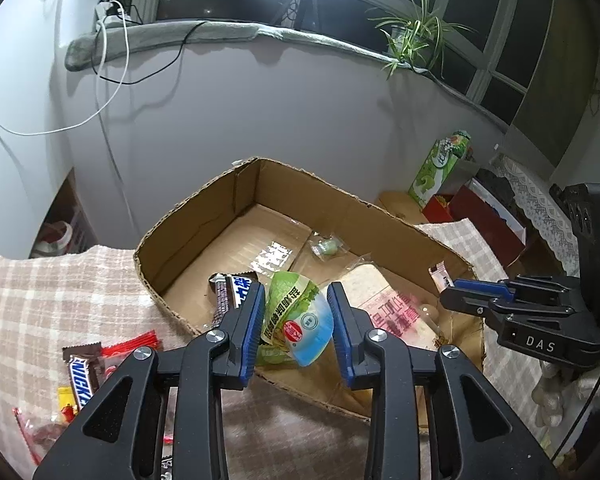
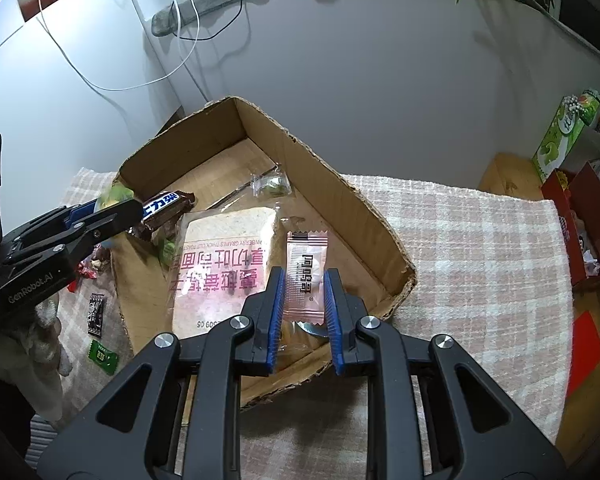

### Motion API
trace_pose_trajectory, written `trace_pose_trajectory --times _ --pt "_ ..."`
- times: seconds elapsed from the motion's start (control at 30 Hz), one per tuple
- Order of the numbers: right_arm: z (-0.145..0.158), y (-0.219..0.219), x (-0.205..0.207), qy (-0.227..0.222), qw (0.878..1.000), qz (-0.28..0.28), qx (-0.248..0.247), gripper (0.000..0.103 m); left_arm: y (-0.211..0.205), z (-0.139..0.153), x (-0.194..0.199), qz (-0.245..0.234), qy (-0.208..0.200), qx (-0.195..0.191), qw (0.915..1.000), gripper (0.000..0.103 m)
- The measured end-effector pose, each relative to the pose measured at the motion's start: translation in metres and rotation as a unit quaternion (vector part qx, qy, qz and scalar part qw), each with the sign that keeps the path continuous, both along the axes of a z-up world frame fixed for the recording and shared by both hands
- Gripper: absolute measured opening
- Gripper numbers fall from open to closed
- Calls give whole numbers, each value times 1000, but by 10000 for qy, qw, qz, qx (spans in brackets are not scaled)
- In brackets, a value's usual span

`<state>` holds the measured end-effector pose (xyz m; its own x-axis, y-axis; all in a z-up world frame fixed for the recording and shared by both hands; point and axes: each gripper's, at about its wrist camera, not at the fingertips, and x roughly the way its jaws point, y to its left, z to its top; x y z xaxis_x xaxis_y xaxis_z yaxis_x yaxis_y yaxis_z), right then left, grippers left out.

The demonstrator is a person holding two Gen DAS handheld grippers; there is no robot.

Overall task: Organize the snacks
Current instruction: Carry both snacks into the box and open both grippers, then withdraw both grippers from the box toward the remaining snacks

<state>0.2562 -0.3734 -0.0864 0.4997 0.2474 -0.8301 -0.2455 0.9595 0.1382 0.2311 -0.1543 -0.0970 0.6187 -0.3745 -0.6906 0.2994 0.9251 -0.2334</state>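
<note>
Sachet [image 2: 305, 276] sits between right gripper [image 2: 302, 312] fingers, over box [image 2: 384, 236].

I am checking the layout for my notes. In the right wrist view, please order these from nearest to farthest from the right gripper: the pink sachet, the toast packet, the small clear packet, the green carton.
1. Pink sachet: between the right gripper fingers.
2. Toast packet: just left, in the cardboard box.
3. Small clear packet: deeper in the box.
4. Green carton: far right, beyond the table.

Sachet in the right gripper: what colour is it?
Pink sachet, dark print, held by the right gripper; right wrist view shows it best.
</note>
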Motion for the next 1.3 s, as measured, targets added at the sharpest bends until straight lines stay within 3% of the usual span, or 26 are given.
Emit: trace_pose_trajectory --times 0.07,0.1,0.13,0.17,0.83,1.3 --pt "1 1 -1 -26 10000 3 -18 31 -2 0 0 -11 3 38 10000 34" --pt "1 2 -2 -65 10000 6 -39 46 -3 0 0 -30 11 58 10000 37" --pt "2 3 -3 -110 9999 6 -60 57 -5 0 0 -42 19 74 10000 50" --pt "3 3 -4 -150 9999 4 -72 59 -6 1 0 -45 12 78 10000 57" --pt "28 28 -38 -376 9991 199 -40 59 22 19 -20 191 -139 -167 9996 57" --pt "44 79 -87 -540 9943 924 43 60 81 38 -62 591 -366 -354 9970 57"
